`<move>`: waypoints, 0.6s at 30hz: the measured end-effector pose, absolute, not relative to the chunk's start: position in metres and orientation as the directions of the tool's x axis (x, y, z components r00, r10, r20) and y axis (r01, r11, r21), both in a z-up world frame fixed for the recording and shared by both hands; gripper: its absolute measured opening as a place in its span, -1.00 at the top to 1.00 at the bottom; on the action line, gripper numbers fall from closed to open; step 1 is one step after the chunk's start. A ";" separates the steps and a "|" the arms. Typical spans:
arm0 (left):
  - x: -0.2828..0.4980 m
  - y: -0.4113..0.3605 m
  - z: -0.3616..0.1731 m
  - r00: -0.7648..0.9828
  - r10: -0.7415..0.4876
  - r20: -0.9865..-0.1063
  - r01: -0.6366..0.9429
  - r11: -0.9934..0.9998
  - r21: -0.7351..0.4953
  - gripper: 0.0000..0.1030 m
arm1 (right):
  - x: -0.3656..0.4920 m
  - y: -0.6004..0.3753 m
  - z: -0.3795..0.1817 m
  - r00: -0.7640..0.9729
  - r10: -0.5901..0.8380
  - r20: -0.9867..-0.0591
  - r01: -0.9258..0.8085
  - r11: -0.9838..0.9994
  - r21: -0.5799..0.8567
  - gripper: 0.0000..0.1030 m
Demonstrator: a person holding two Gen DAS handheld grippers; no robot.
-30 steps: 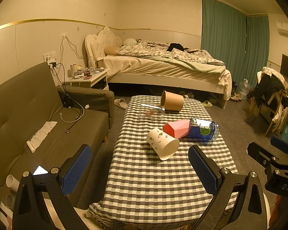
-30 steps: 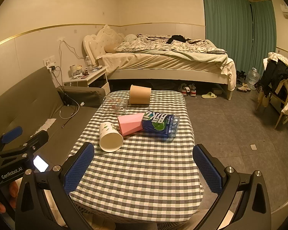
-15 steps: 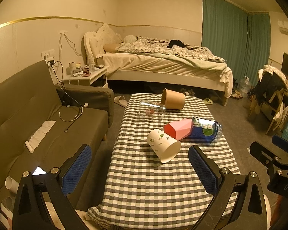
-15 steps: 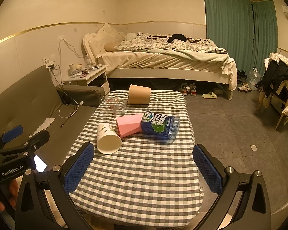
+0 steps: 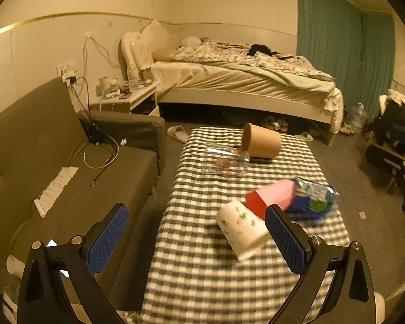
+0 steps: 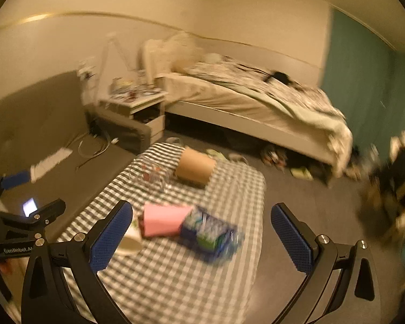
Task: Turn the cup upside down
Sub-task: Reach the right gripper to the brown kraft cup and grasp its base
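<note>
A white paper cup with green prints [image 5: 241, 228] lies on its side on the checked table [image 5: 202, 270], mouth toward me. My left gripper [image 5: 197, 240] is open and empty, the cup just inside its right finger. In the right wrist view the cup [image 6: 131, 239] is partly hidden behind the left finger of my open, empty right gripper [image 6: 201, 237]. A brown paper cup [image 5: 260, 143] lies on its side at the table's far end; it also shows in the right wrist view [image 6: 195, 168].
A pink box [image 5: 272, 196], a blue packet [image 5: 311, 198] and a clear glass jar [image 5: 225, 160] lie on the table. A grey sofa [image 5: 54, 162] stands left, a bed [image 5: 243, 81] behind. The left gripper [image 6: 21, 226] shows at the right wrist view's left edge.
Both grippers have moved forward and nearer the table. The right view swung leftward and is blurred. The white cup now sits close to the left gripper's right finger.
</note>
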State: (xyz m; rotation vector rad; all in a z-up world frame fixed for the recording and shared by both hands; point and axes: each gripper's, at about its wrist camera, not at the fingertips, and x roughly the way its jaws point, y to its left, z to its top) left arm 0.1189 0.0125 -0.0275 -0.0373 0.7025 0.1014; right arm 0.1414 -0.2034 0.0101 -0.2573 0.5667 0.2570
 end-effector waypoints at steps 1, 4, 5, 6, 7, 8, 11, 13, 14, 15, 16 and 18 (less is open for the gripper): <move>0.125 0.014 -0.029 0.755 0.088 -0.650 -0.116 0.993 0.001 -1.00 | 0.156 -0.201 0.011 0.806 0.175 -0.565 -0.337 0.921 -0.196 -0.99; 0.155 0.019 -0.039 0.737 0.111 -0.667 -0.149 0.989 0.000 -1.00 | 0.209 -0.187 0.001 0.763 0.186 -0.619 -0.450 0.841 -0.302 -0.99; 0.166 0.021 -0.045 0.726 0.121 -0.677 -0.166 0.986 -0.001 -1.00 | 0.228 -0.182 -0.006 0.745 0.187 -0.641 -0.486 0.810 -0.329 -0.99; 0.176 0.023 -0.048 0.720 0.124 -0.683 -0.175 0.985 -0.006 -1.00 | 0.247 -0.178 -0.013 0.734 0.182 -0.654 -0.509 0.785 -0.353 -0.99; 0.187 0.026 -0.053 0.712 0.123 -0.691 -0.183 0.983 -0.013 -1.00 | 0.261 -0.175 -0.020 0.722 0.179 -0.668 -0.526 0.769 -0.363 -0.99; 0.199 0.028 -0.059 0.702 0.127 -0.700 -0.195 0.981 -0.019 -1.00 | 0.282 -0.173 -0.029 0.700 0.176 -0.692 -0.548 0.754 -0.363 -0.99; 0.224 0.034 -0.073 0.682 0.130 -0.720 -0.212 0.977 -0.024 -1.00 | 0.332 -0.166 -0.055 0.646 0.193 -0.739 -0.601 0.726 -0.335 -1.00; 0.240 0.037 -0.082 0.670 0.135 -0.730 -0.217 0.976 -0.020 -1.00 | 0.361 -0.158 -0.073 0.615 0.191 -0.765 -0.632 0.700 -0.333 -1.00; 0.247 0.039 -0.086 0.666 0.134 -0.734 -0.216 0.976 -0.018 -1.00 | 0.375 -0.153 -0.083 0.597 0.192 -0.779 -0.653 0.680 -0.332 -1.00; 0.250 0.039 -0.090 0.663 0.134 -0.736 -0.215 0.977 -0.015 -1.00 | 0.386 -0.149 -0.094 0.581 0.186 -0.793 -0.673 0.657 -0.339 -1.00; 0.255 0.040 -0.094 0.658 0.133 -0.741 -0.212 0.977 -0.013 -1.00 | 0.393 -0.145 -0.103 0.572 0.174 -0.801 -0.687 0.635 -0.353 -1.00; 0.262 0.042 -0.102 0.650 0.126 -0.749 -0.209 0.978 -0.018 -1.00 | 0.409 -0.139 -0.121 0.555 0.151 -0.818 -0.720 0.580 -0.381 -1.00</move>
